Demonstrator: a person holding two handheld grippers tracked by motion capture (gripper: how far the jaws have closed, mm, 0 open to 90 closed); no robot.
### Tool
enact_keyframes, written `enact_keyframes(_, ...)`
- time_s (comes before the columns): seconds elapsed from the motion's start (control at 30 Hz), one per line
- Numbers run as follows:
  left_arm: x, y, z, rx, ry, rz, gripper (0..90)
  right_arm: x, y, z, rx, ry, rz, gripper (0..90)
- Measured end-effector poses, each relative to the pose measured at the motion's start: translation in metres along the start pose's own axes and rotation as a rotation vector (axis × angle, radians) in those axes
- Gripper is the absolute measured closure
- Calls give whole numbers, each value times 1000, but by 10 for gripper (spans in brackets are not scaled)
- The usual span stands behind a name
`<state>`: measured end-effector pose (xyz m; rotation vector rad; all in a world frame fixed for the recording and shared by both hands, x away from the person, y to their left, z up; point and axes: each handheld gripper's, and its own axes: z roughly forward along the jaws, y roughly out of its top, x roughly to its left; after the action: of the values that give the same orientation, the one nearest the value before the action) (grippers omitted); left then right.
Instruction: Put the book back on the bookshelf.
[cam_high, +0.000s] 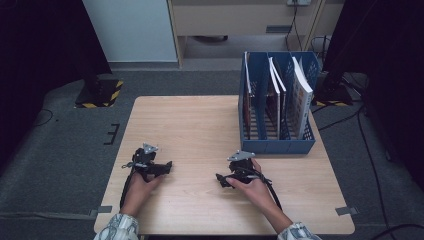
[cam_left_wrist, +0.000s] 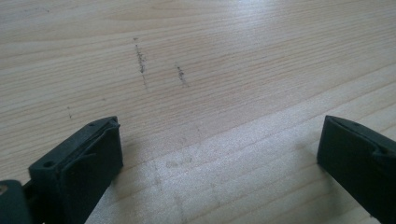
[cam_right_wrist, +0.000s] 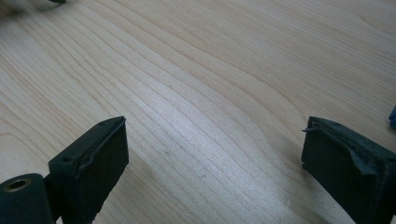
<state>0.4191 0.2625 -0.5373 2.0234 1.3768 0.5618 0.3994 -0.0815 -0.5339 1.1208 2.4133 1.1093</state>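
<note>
Both hands rest on a light wooden table (cam_high: 200, 125), each holding a black gripper. My left gripper (cam_high: 167, 166) lies near the front left and points right toward the table's middle; its jaws stand wide apart over bare wood (cam_left_wrist: 219, 140). My right gripper (cam_high: 220, 181) lies front centre-right and points left; it is open too, with nothing between its jaws (cam_right_wrist: 215, 140). A blue file rack (cam_high: 278, 105) with several slots stands at the back right and holds upright books and folders (cam_high: 300, 95).
Dark scuff marks (cam_left_wrist: 140, 60) streak the wood ahead of the left gripper. Black stands with yellow-striped bases (cam_high: 100, 92) sit on the grey floor off both far corners. Cables (cam_high: 370, 150) run along the floor at the right.
</note>
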Motion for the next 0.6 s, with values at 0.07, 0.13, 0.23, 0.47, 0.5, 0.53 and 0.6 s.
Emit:
enact_keyframes(0.07, 0, 0, 0, 0, 0, 0, 0, 0, 0, 1, 8, -2, 7, 77)
enact_keyframes(0.13, 0, 0, 0, 0, 0, 0, 0, -1, -1, 2, 16, -8, 9, 76)
enact_keyframes(0.23, 0, 0, 0, 0, 0, 0, 0, -2, -1, 3, 14, -16, 5, 75)
enact_keyframes(0.47, 0, 0, 0, 0, -1, 1, 0, 0, -3, 4, 16, -38, -16, 68)
enact_keyframes(0.5, 0, 0, 0, 0, -1, 1, 0, 1, -3, 4, 22, -51, -26, 68)
enact_keyframes(0.53, 0, 0, 0, 0, 0, 2, 0, 1, -3, 4, 22, -51, -26, 68)
enact_keyframes(0.6, 0, 0, 0, 1, -1, 2, 0, 3, -3, 5, 30, -61, -41, 60)
